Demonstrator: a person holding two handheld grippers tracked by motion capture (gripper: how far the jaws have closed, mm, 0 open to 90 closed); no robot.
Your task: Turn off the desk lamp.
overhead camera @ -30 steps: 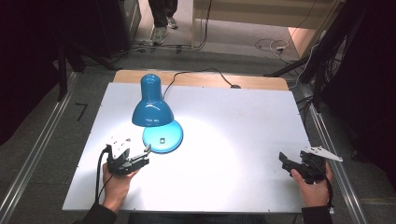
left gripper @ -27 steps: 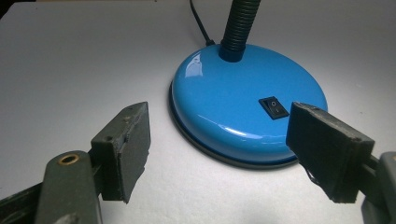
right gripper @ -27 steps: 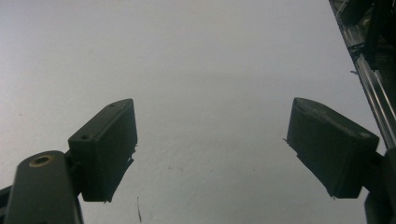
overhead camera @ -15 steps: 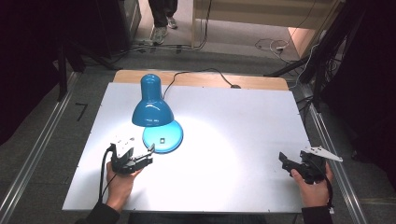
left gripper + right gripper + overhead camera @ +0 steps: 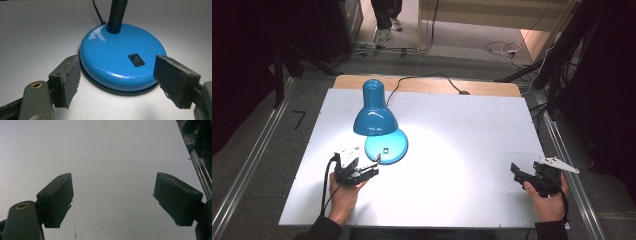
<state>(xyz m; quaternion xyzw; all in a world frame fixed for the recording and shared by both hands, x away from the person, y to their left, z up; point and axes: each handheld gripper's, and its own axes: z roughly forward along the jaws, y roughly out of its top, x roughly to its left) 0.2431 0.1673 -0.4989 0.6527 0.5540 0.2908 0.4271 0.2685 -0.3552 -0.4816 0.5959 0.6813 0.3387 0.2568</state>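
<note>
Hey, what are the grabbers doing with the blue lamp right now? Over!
Left gripper open at lamp base, rocker switch ahead. Right gripper open, idle. Nothing between.

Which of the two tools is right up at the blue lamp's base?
The left tool, held at the near-left of the white table. Its open jaws point at the round glossy blue lamp base with the black rocker switch. The right tool faces bare tabletop.
</note>
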